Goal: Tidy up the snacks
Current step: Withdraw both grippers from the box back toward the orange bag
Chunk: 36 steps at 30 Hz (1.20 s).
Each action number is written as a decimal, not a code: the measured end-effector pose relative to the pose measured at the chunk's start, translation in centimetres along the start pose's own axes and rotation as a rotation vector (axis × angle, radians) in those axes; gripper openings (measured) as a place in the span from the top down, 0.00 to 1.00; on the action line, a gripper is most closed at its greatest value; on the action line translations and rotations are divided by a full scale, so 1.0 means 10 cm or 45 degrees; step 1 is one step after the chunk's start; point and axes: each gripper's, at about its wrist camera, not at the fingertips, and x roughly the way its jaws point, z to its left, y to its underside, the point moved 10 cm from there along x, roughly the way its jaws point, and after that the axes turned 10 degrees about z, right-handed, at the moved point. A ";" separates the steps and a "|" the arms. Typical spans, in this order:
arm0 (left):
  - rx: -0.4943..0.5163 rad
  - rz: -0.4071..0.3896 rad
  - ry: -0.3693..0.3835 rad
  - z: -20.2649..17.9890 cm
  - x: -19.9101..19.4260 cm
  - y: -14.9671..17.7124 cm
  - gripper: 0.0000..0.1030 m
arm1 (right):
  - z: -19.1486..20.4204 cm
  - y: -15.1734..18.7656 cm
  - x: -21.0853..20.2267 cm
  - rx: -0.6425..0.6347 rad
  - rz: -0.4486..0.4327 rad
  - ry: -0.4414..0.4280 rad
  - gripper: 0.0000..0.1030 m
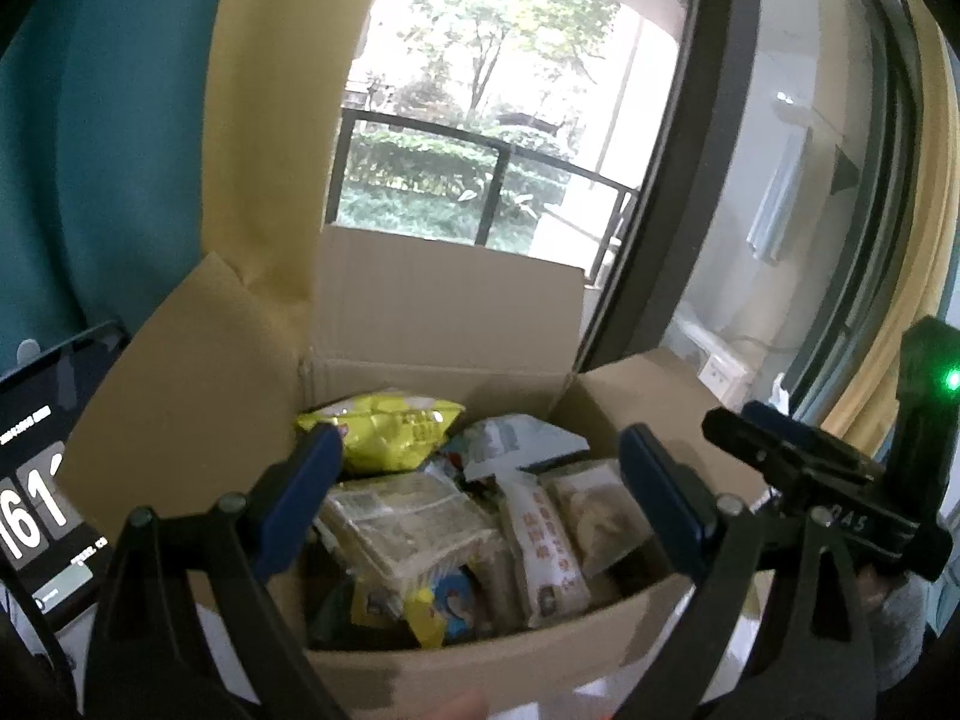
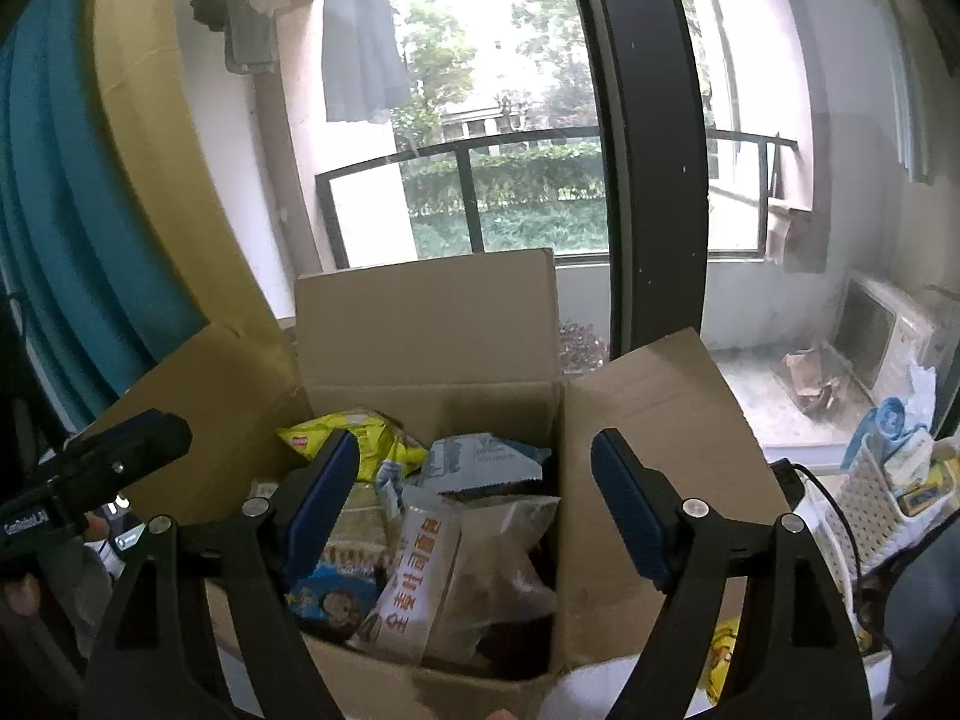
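White perforated basket, right view only

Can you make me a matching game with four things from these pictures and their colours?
Things:
1. chip bag
2. cardboard box
3. curtain
4. white basket

Colours or places:
A. teal, hanging at the left
B. yellow, at the back of the box
C. full of small holes, right of the box
D. brown, flaps up, filled with snacks

Pairs: 1-B, 2-D, 3-A, 4-C
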 end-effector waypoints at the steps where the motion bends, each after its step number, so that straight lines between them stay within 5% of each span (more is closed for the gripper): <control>1: -0.001 0.002 0.000 -0.01 -0.03 0.02 0.08 | 0.01 0.02 -0.05 -0.005 0.000 -0.001 0.20; 36: 0.061 0.097 0.015 -0.29 -0.81 1.11 0.08 | 0.21 1.08 -0.93 0.049 0.063 -0.015 0.20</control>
